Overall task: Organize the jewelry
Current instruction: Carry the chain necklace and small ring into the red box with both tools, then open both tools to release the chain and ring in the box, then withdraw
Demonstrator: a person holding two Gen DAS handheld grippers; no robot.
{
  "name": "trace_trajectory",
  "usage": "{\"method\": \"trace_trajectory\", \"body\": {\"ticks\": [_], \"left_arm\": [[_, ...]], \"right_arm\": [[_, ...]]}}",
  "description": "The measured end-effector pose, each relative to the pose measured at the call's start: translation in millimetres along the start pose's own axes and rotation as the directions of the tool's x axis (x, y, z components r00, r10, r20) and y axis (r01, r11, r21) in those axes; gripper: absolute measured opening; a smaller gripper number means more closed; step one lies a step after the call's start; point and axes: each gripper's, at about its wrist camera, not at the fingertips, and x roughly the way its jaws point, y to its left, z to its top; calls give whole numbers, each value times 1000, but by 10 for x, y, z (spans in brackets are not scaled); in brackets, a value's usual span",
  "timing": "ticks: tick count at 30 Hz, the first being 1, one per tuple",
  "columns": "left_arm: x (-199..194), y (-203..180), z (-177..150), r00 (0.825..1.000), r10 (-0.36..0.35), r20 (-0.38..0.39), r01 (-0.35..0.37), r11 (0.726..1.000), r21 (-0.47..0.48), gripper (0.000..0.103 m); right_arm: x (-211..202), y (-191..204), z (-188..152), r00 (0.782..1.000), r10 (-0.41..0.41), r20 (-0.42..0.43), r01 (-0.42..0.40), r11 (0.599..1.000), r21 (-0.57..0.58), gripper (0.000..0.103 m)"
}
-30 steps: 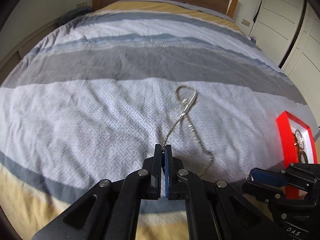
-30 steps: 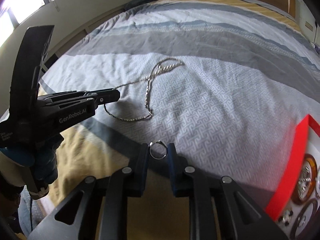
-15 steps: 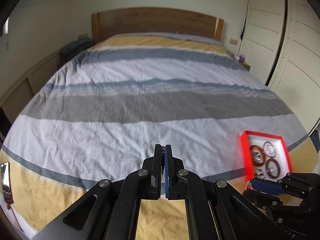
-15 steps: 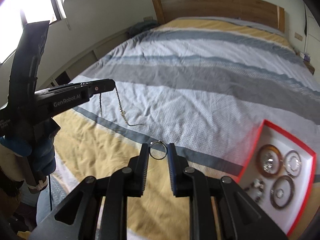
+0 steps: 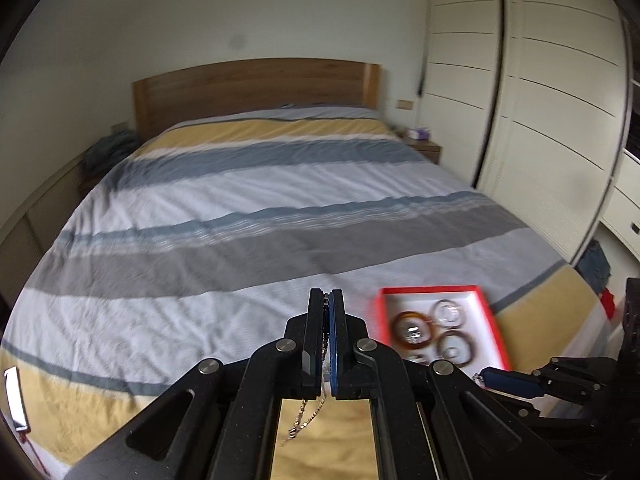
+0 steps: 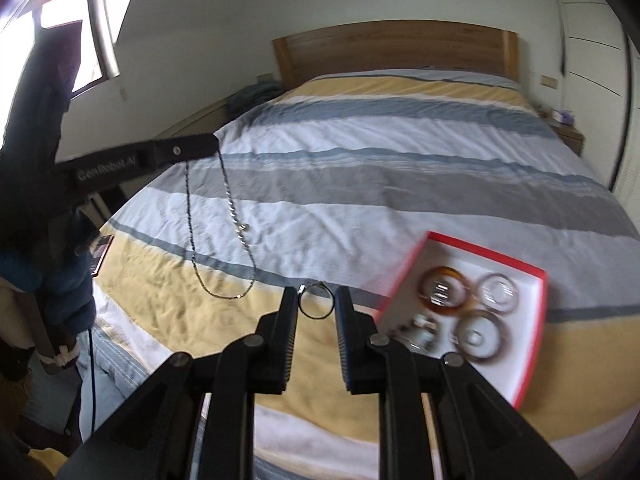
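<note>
Striped bedspread (image 5: 248, 216) broad, bare across middle and far end: open passage. Red-rimmed tray (image 6: 536, 312) near foot at right, crowded with bangles (image 6: 446, 290). Dangling chain (image 6: 236, 208) hangs over yellow stripe at left. Wardrobe (image 5: 552, 112) walls right side.

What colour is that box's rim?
Red, white inside; the box shows best in the right wrist view.

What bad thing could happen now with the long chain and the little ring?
The necklace dangles in a long loop from the shut left gripper, so it might swing and tangle or snag on the bed cover. The ring is pinched only at its edges by the right gripper and could pop out before reaching the red tray.
</note>
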Motion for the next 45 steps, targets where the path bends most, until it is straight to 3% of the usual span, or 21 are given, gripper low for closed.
{"method": "trace_trajectory", "body": {"ticks": [8, 17, 29, 37, 45], "left_arm": [[297, -727, 113, 995, -99, -20, 100, 993, 56, 2], [1020, -1253, -121, 976, -147, -158, 163, 982, 93, 2], [1815, -1202, -639, 936, -128, -327, 158, 985, 65, 2], [2034, -1185, -963, 903, -140, -405, 172, 984, 44, 2], [2106, -1081, -1099, 891, -118, -439, 145, 989, 28, 3]], "right_arm": [[-186, -696, -197, 995, -94, -20, 96, 992, 83, 17], [130, -1268, -424, 989, -111, -100, 124, 983, 135, 17], [783, -1583, -705, 964, -81, -255, 121, 982, 145, 18], [983, -1623, -789, 940, -90, -330, 135, 984, 116, 18], [1106, -1561, -769, 918, -103, -382, 145, 986, 83, 18]]}}
